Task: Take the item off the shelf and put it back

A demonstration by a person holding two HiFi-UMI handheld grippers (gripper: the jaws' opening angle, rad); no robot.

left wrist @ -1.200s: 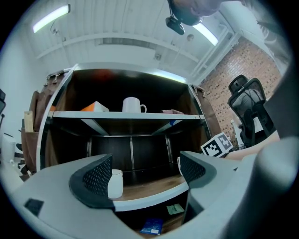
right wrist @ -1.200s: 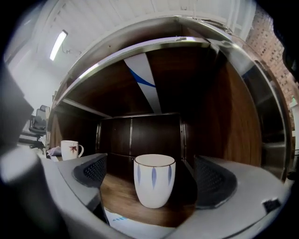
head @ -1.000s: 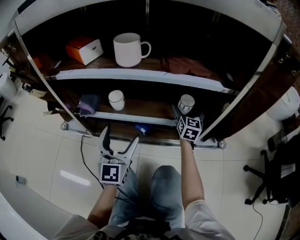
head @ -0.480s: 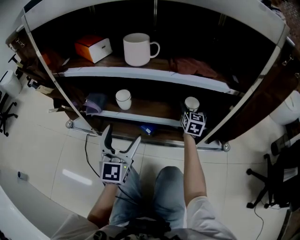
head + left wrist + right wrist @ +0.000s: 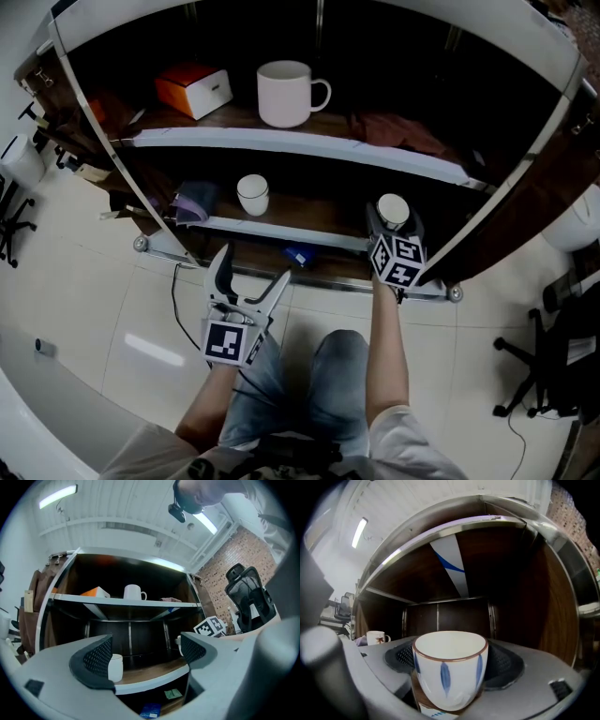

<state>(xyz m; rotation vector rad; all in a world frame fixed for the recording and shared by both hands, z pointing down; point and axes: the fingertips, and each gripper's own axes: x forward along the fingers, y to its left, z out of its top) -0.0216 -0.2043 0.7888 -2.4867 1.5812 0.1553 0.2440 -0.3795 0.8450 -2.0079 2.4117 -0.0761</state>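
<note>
A white cup with a brown rim and blue leaf marks [image 5: 450, 670] sits between my right gripper's [image 5: 452, 658] black pads, which press on its two sides. In the head view this cup [image 5: 392, 210] is at the right end of the middle shelf [image 5: 281, 232], and the right gripper [image 5: 392, 221] reaches in level from the front, shut on it. My left gripper [image 5: 249, 274] stands open and empty in front of the shelf unit, away from everything. In its own view, the left gripper [image 5: 145, 656] has wide jaws that frame the shelves.
A big white mug [image 5: 286, 94], an orange-and-white box [image 5: 195, 90] and a reddish cloth [image 5: 398, 131] lie on the top shelf. A small white mug [image 5: 252, 194] and purple cloth [image 5: 192, 202] are at the middle shelf's left. A blue packet [image 5: 299, 256] lies below. Chairs [image 5: 553, 356] stand at right.
The right gripper now holds the cup, which has risen slightly from where it stood. The left gripper has kept its place.
</note>
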